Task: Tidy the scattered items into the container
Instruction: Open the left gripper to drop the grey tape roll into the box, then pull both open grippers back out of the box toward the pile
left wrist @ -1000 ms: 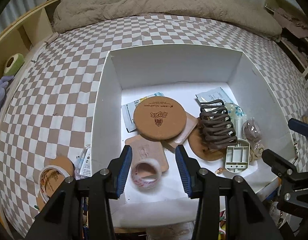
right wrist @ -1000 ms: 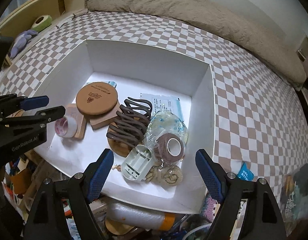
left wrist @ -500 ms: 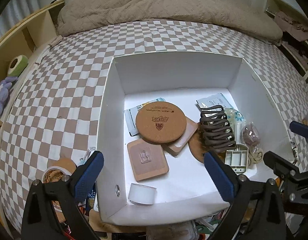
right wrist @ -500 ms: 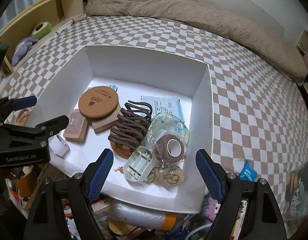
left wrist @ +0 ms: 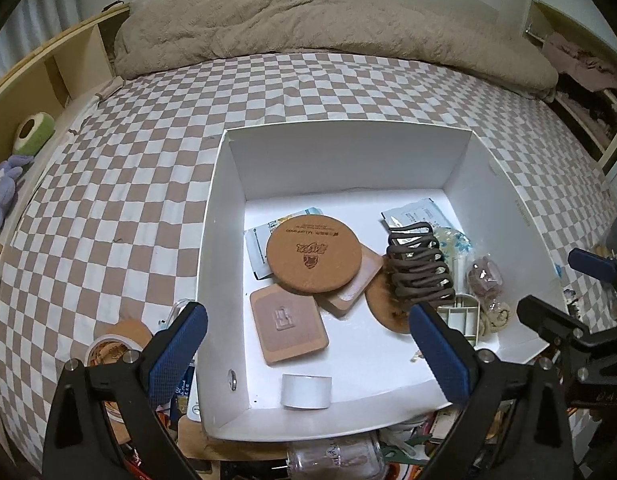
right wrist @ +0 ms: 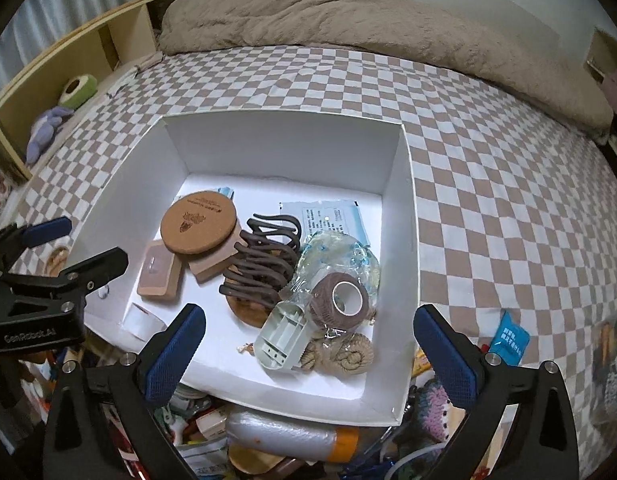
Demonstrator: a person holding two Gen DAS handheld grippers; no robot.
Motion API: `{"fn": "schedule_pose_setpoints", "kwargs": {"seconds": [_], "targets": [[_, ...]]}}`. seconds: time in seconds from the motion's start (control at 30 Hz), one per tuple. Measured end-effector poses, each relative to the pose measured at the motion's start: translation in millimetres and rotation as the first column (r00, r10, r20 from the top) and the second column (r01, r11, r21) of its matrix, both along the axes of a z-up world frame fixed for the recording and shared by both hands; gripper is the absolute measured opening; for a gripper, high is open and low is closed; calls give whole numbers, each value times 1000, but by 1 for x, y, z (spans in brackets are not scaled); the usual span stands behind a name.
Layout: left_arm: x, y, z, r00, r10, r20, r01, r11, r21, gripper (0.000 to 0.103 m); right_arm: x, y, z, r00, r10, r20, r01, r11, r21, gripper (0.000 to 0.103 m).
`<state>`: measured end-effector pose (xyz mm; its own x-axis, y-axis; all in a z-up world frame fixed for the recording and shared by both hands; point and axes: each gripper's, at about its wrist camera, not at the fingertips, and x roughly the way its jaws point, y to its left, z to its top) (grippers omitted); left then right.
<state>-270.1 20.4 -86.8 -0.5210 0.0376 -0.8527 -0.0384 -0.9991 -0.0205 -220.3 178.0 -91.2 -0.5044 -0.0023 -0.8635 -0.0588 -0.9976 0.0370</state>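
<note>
A white box (left wrist: pixel 222 208) sits on the checkered bed. It holds a round cork coaster (left wrist: pixel 313 253), a tan pad (left wrist: pixel 287 323), a brown hair claw (left wrist: pixel 420 270) and other small items. A white tape roll (left wrist: pixel 306 390) lies on its side at the box's near edge; it also shows in the right wrist view (right wrist: pixel 142 321). My left gripper (left wrist: pixel 308 352) is open and empty above the near edge. My right gripper (right wrist: pixel 308 352) is open and empty over the box's near right part, by a brown bandage roll (right wrist: pixel 340 300).
A tape roll on a cork coaster (left wrist: pixel 112 346) lies outside the box to the left. A blue packet (right wrist: pixel 508 338) lies outside to the right. Clutter (right wrist: pixel 284 440) fills the floor below the box. A beige blanket (left wrist: pixel 328 24) lies at the bed's far end.
My left gripper opened and let go of the white tape roll, which now lies in the box's near edge. Both grippers pulled back and up from the box.
</note>
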Motion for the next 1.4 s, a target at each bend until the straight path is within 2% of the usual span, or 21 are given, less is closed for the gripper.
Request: {"fn": "schedule_pose_setpoints", "kwargs": {"seconds": [0.47, 0.73, 0.87, 1.07, 1.4], "targets": [[9, -1, 10, 1000, -6, -19, 6, 1000, 13, 103, 5, 2, 10, 999, -25, -36, 25, 1000, -9, 103], [23, -2, 37, 997, -8, -83, 13, 998, 61, 103, 16, -2, 30, 995, -21, -102, 18, 999, -30, 103], [32, 0, 49, 993, -18, -118, 24, 999, 48, 103, 23, -6, 43, 990, -17, -142, 15, 1000, -15, 103], [44, 2, 63, 987, -39, -157, 37, 999, -20, 103, 33, -10, 62, 981, -15, -193, 13, 1000, -7, 103], [69, 0, 88, 978, -49, -202, 47, 999, -16, 103, 49, -9, 77, 969, -25, -246, 25, 1000, -2, 103]]}}
